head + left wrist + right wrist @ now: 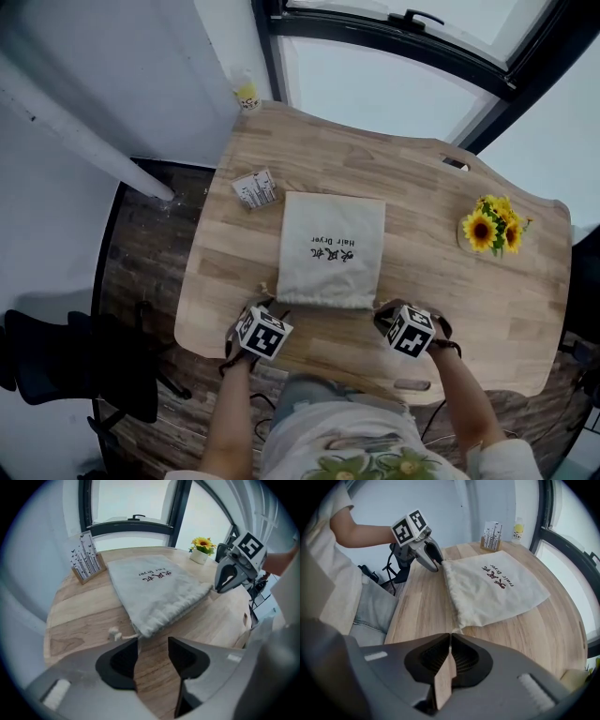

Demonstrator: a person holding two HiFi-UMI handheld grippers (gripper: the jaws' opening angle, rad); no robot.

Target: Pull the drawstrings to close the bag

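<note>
In the head view, the bag lies flat at the middle of the table, its gathered mouth toward you; your left gripper sits at the bag's 7 o'clock corner and your right gripper at its 5 o'clock corner; the sunflowers stand well clear at 3 o'clock.

In the left gripper view, the jaws stand apart with bare wood between them and nothing held; the left drawstring, knot and all, lies at 10 o'clock of the gap, its cord just reaching the tip of the left-hand jaw (not between the pads, as far as I can judge).

In the right gripper view, the jaws are pressed together at their tips on the right drawstring, which leaves the bag's corner at 12 o'clock.

The risks: close the left now and you may pinch air or hem instead of cord; pull with the right alone and the whole bag slides; that tip-only pinch could let the cord slip.
</note>
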